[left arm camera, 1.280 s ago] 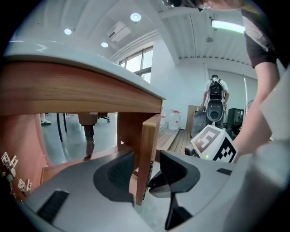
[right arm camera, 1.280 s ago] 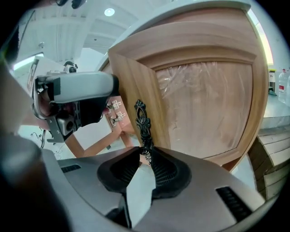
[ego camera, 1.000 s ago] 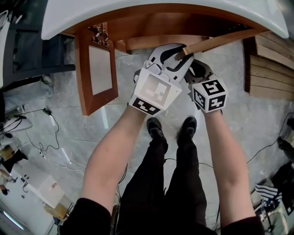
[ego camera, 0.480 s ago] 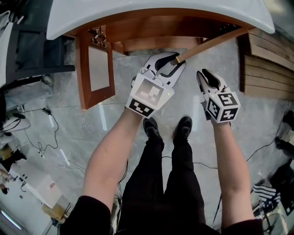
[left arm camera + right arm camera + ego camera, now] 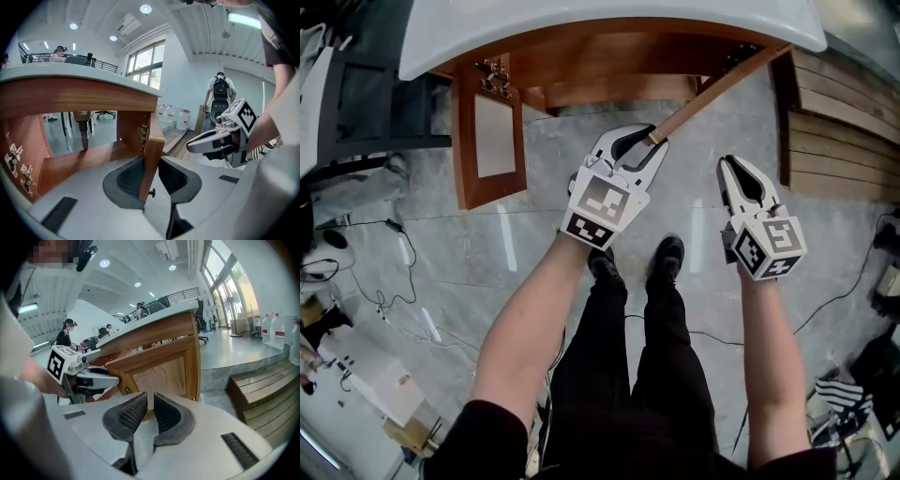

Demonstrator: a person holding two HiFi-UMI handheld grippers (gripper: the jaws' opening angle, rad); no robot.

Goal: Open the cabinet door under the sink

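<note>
**Under the sink: door edge in hand, swing part done**

At 12 o'clock in the head view, below the white sink (image 5: 581, 28), the cabinet door (image 5: 712, 89) stands part-way out. It runs from its hinged side at 1 o'clock down to its free edge near the centre. The left gripper (image 5: 654, 139) is clamped on that free edge. Its own view shows a pad on either side of the wood, close by a small dark knob (image 5: 151, 192). The right gripper (image 5: 736, 167) hangs apart at 3 o'clock. Its jaws have just been closing and are now nearly together, with nothing between them. The other door (image 5: 492, 141), at 10 o'clock, already stands wide.

To finish well, I judge the pull should follow the door's arc round its hinges rather than a straight line. That way the edge does not twist out of the pads. Hold the grip square on the wood and let the wrist turn with the panel. The free gripper belongs well outside the sweep.
</note>
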